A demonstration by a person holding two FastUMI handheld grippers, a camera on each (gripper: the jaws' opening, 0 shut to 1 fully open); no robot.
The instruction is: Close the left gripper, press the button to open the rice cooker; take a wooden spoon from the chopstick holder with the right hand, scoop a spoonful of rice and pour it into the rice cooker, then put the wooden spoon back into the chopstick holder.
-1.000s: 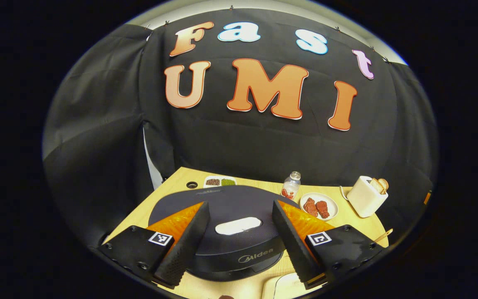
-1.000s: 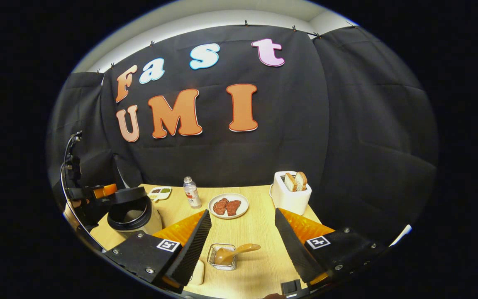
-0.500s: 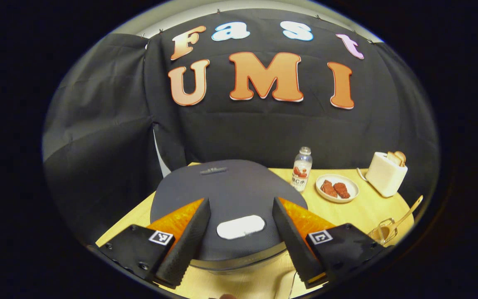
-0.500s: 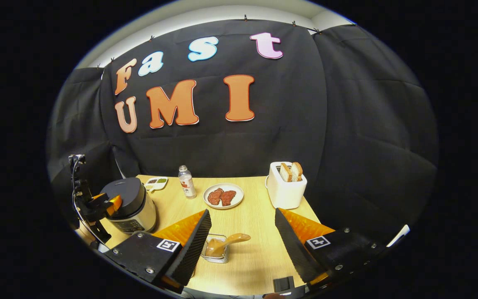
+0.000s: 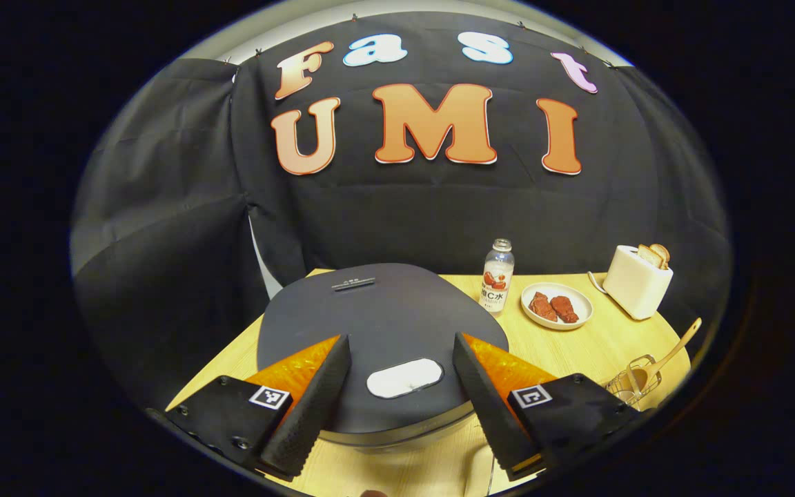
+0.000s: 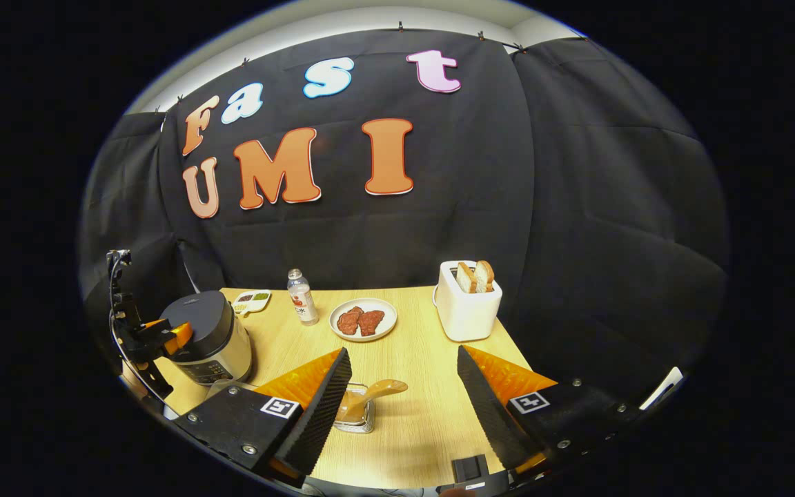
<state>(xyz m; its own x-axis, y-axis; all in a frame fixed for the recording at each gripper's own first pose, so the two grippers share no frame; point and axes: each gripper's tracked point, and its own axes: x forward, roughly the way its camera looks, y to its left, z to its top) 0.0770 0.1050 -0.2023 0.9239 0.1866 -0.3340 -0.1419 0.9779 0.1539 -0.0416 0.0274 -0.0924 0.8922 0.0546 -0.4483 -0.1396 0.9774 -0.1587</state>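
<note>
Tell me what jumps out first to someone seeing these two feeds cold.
In the left gripper view the rice cooker dominates: its dark lid is down, with the pale button between the open fingers of the left gripper. In the right gripper view the wooden spoon sits in the chopstick holder, just ahead of the open right gripper. Farther back stand a toaster with bread and a plate of meat.

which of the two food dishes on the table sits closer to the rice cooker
The small divided dish of dark and green grains, just behind the rice cooker. The round plate with the two red meat pieces lies farther right, past the bottle.
</note>
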